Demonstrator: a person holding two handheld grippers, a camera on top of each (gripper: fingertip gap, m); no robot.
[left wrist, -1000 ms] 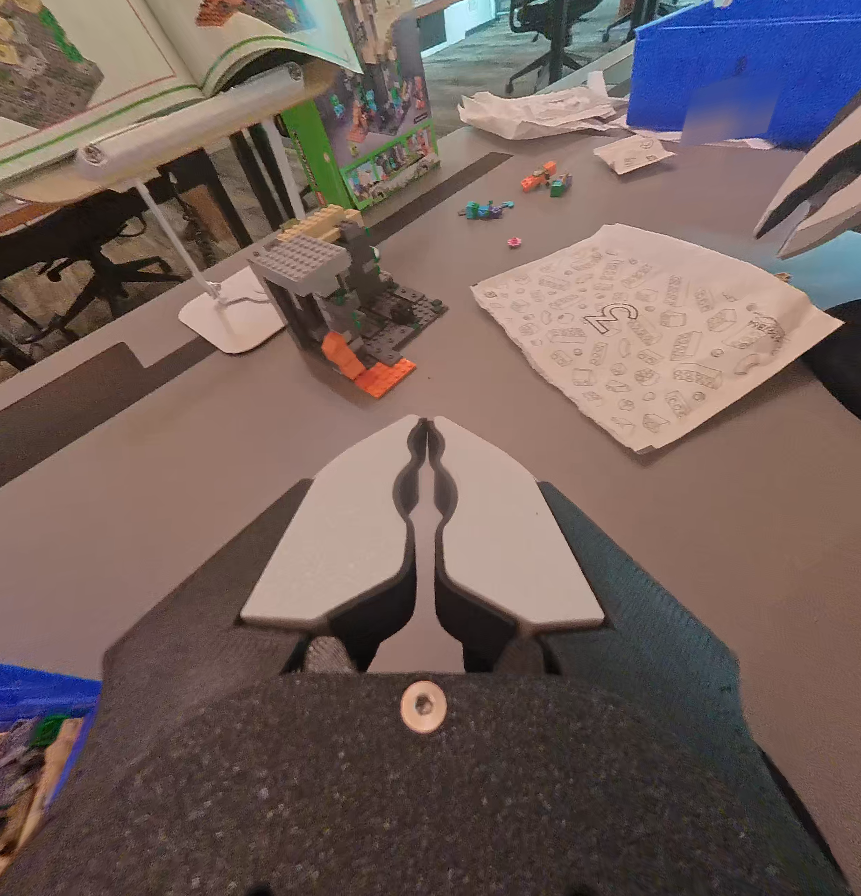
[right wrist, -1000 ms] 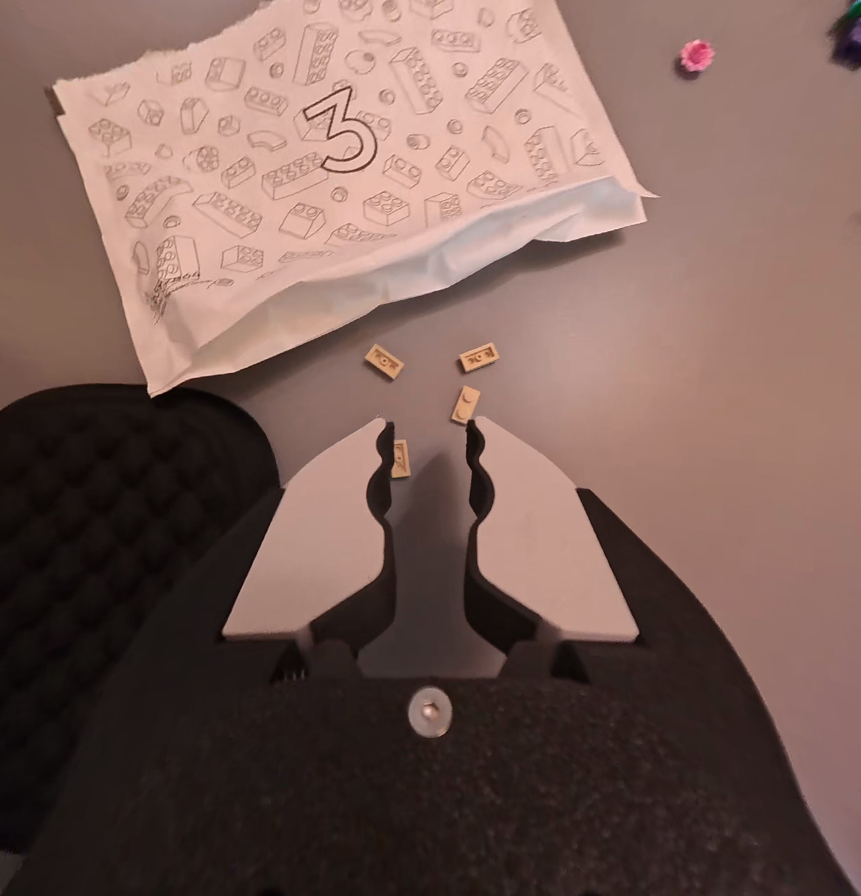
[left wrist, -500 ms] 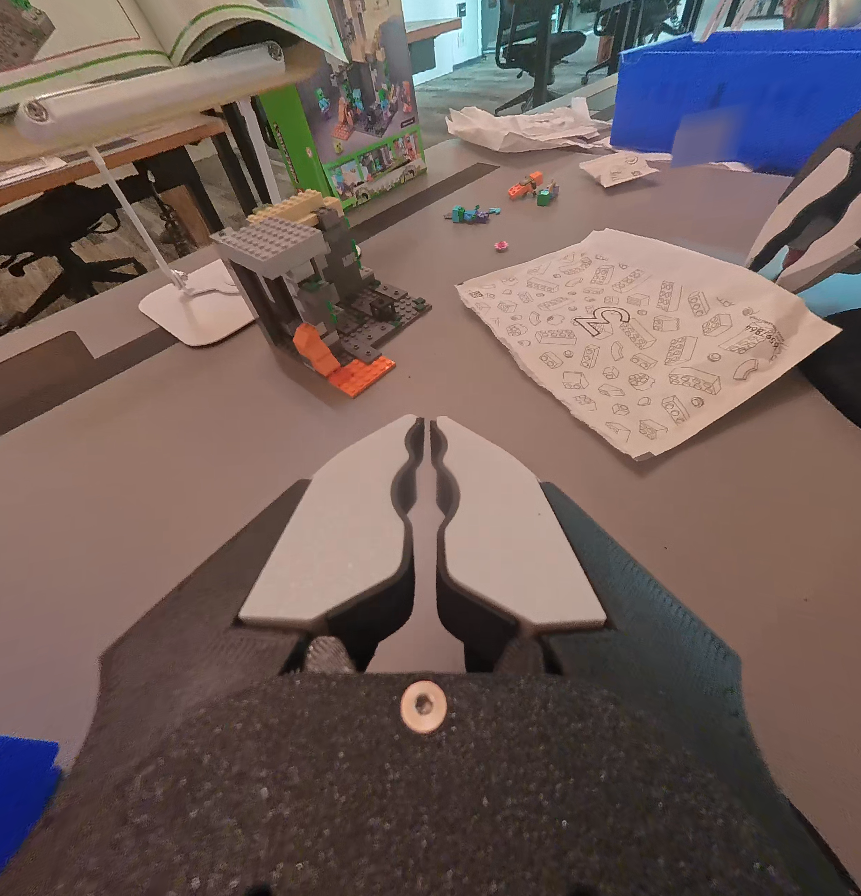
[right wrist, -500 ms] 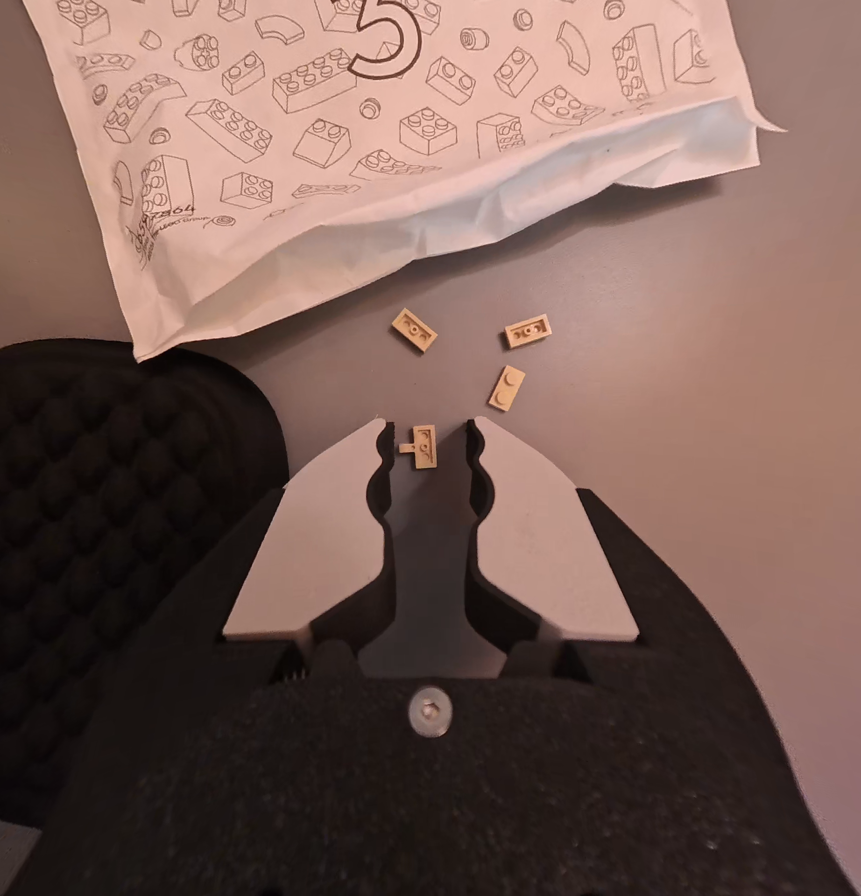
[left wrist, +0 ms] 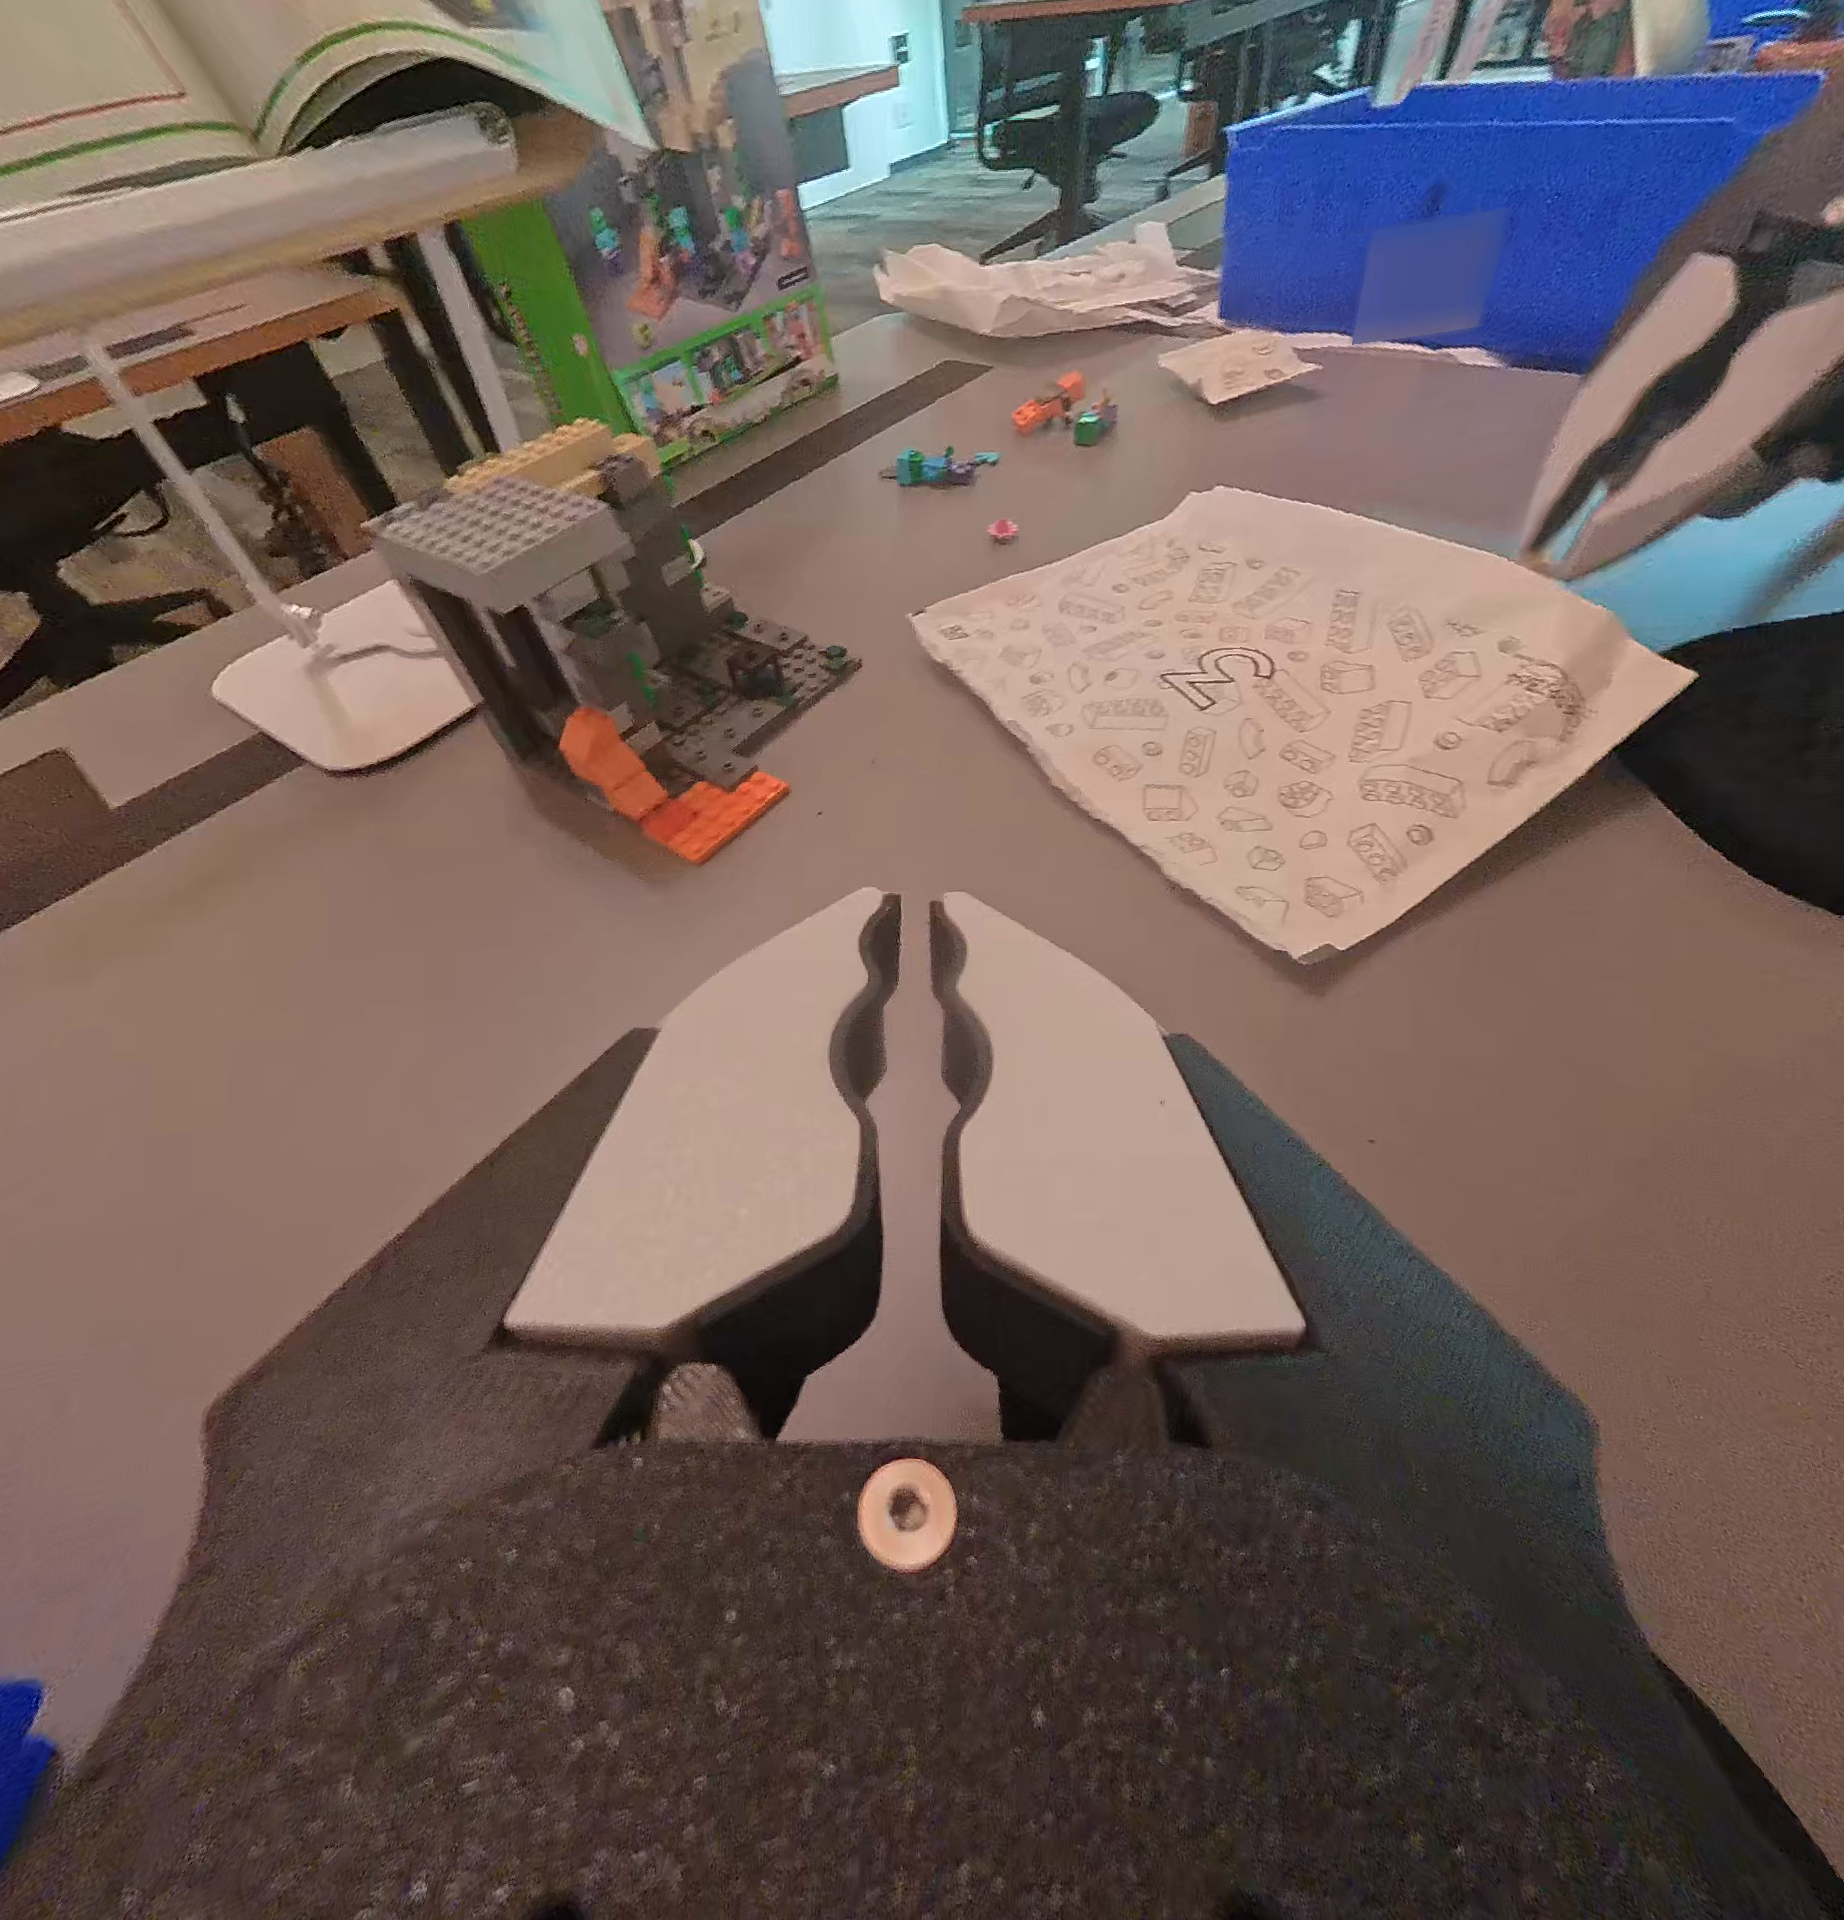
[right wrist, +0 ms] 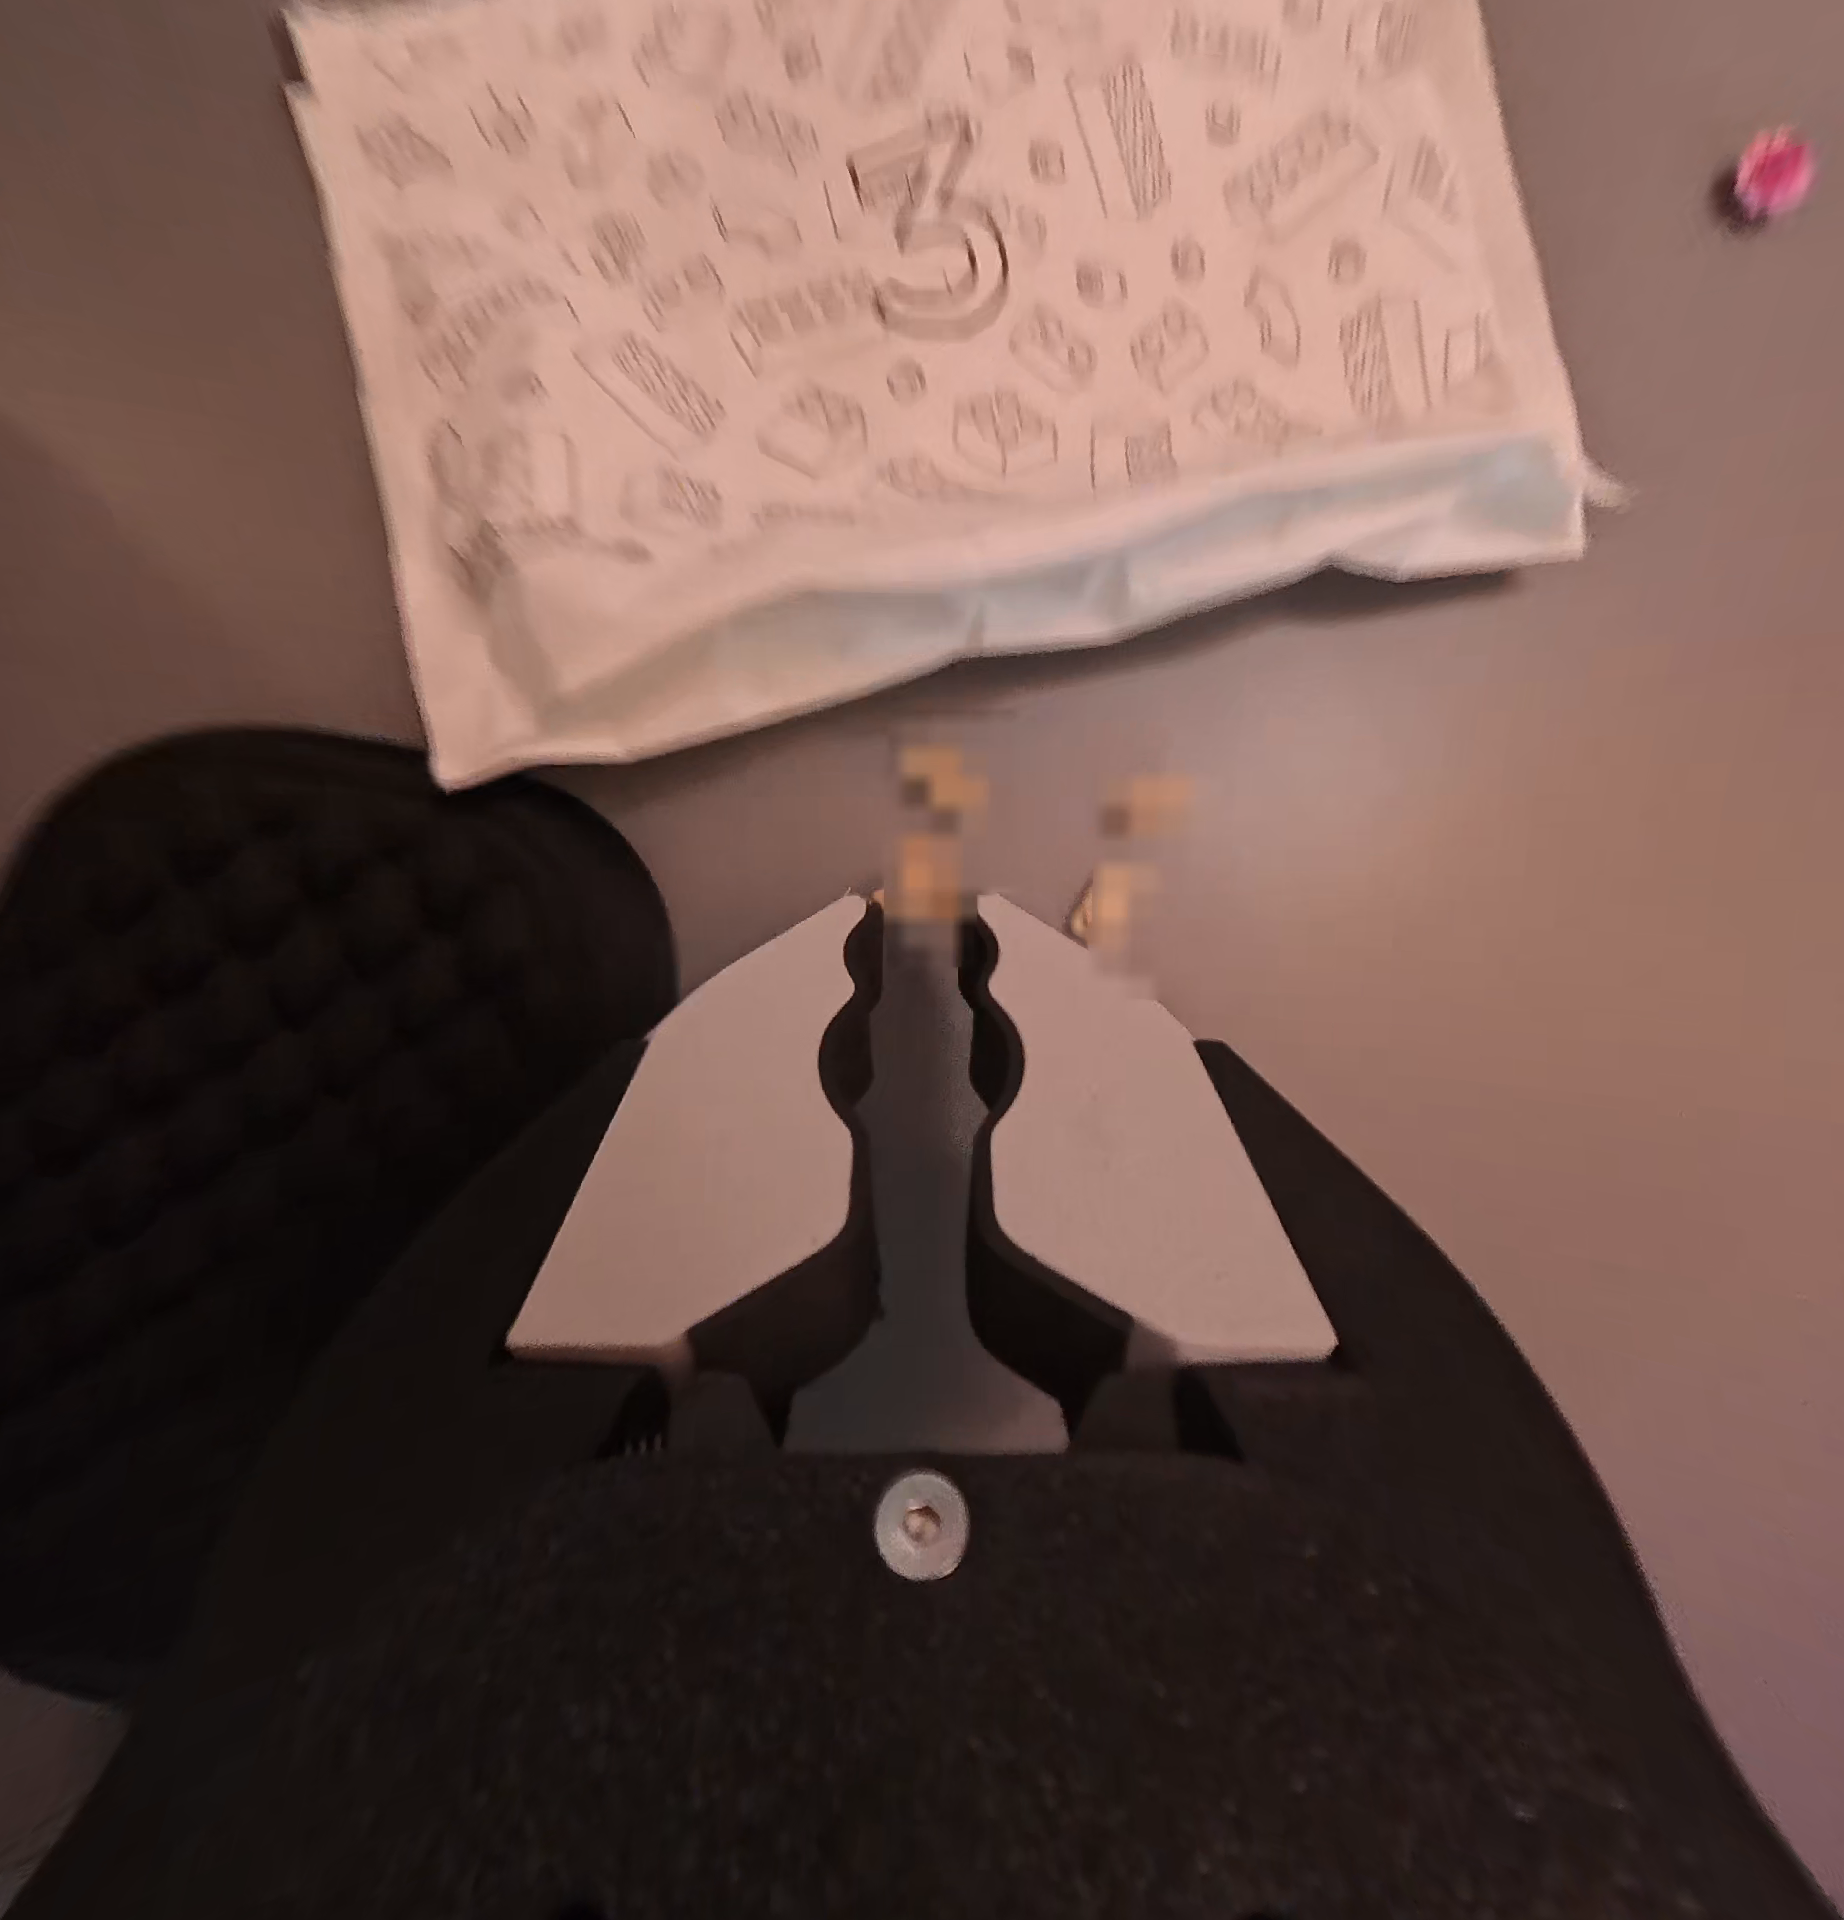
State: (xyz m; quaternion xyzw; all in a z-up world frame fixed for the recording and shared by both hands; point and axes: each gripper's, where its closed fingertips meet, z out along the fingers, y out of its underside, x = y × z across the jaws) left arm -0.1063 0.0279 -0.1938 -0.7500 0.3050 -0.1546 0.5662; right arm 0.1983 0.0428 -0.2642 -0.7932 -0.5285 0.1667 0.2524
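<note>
Grey table (left wrist: 274, 1039) carries everything. Farthest left is a white lamp base (left wrist: 346, 696), then a grey and orange brick model (left wrist: 585, 665) stands just beside it. The left gripper (left wrist: 915, 904) hovers over bare table short of the model. Its fingers are released, with a thin slit between them and nothing in it.

Next comes the white printed paper bag (left wrist: 1292, 717), lying flat with its open mouth toward the right gripper (right wrist: 923, 909). That gripper points down at small tan brick plates (right wrist: 1146, 821) scattered just beside the bag's mouth. Its fingers stand narrowly apart with one tan plate (right wrist: 933, 873) at the tips. A mosaic patch and blur cover that spot, so I cannot tell whether the pads press on it. A black padded cushion (right wrist: 274, 1039) lies on its left side, and a pink piece (right wrist: 1775, 171) lies well apart on its right.
</note>
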